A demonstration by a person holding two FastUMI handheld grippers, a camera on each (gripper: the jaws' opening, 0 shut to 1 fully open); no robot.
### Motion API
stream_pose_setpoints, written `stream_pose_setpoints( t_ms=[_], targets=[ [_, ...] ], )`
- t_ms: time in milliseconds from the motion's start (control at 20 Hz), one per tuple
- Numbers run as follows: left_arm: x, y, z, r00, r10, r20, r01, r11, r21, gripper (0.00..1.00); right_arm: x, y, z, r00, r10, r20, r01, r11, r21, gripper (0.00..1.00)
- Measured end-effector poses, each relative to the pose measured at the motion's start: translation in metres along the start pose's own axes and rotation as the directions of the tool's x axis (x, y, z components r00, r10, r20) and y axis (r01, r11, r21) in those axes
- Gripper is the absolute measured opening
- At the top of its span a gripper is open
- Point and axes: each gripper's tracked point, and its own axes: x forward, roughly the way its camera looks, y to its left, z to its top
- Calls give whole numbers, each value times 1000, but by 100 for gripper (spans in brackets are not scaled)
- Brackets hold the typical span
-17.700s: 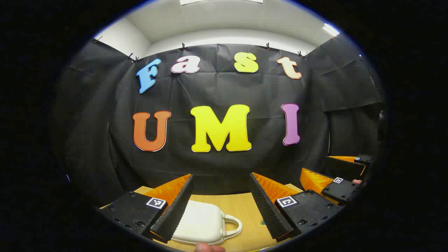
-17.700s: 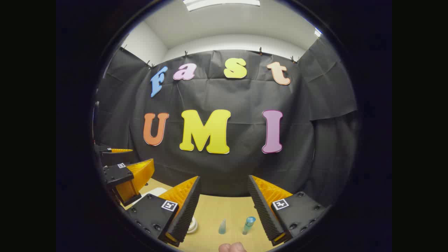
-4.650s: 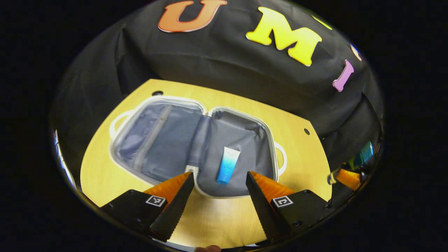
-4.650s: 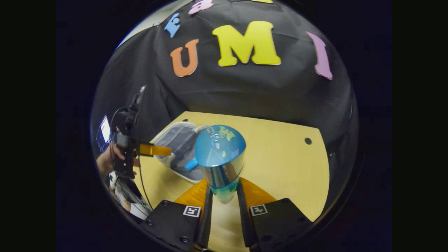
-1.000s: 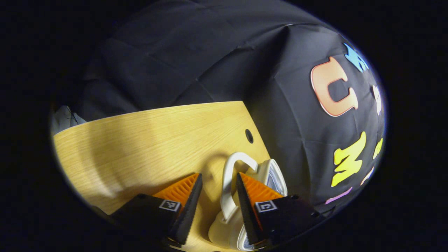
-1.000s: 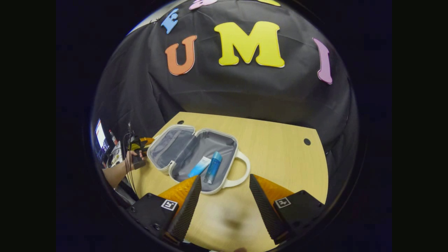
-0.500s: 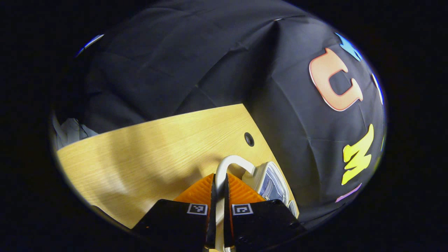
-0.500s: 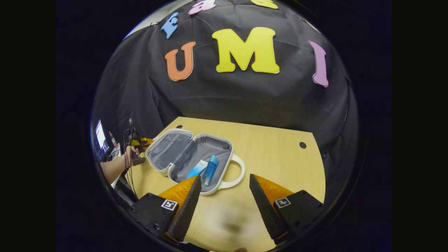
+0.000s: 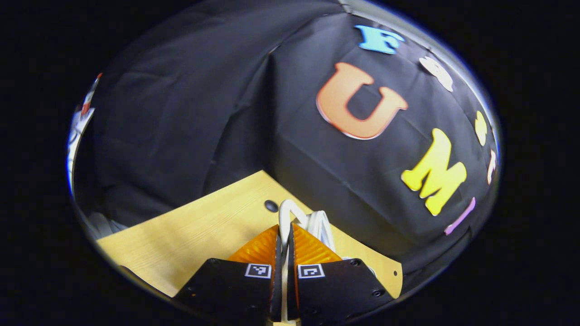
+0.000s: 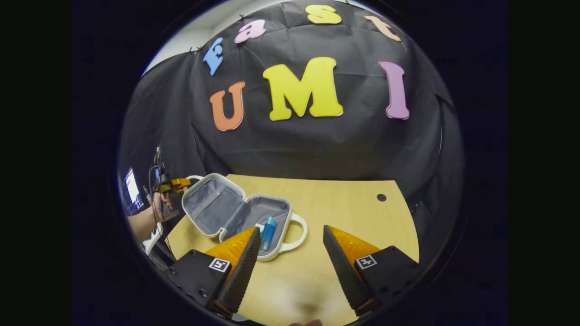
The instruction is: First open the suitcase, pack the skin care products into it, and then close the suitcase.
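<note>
In the right gripper view the white suitcase (image 10: 284,248) with grey lining lies on the wooden table (image 10: 353,208), its lid (image 10: 209,204) tilted up off the table. A blue bottle (image 10: 268,233) rests in the base half, and a pale tube (image 10: 258,225) beside it is mostly hidden behind my right finger. My left gripper (image 9: 284,235) is shut on the lid's white handle (image 9: 285,212); it also appears far left as the left gripper (image 10: 176,184) in a hand (image 10: 157,202). My right gripper (image 10: 290,235) hangs open above the table, in front of the case, holding nothing.
A small hole (image 10: 381,197) marks the table's far right corner, another hole (image 9: 271,206) sits near the lid handle. A lit screen (image 10: 131,184) and cables stand beyond the table's left edge. Black cloth walls close the back and sides.
My left gripper closed on the lid handle and raised it, so the lid has swung up from flat. The right gripper stayed open and drew back slightly.
</note>
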Motion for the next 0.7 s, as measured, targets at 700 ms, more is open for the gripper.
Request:
stream_pose_setpoints(
  t_ms=[700],
  targets=[
    [-60, -245, -96, 992, -71, 107, -16, 760, 650, 7, -54, -96, 22, 986, -118, 116, 109, 991, 81, 82]
  ],
)
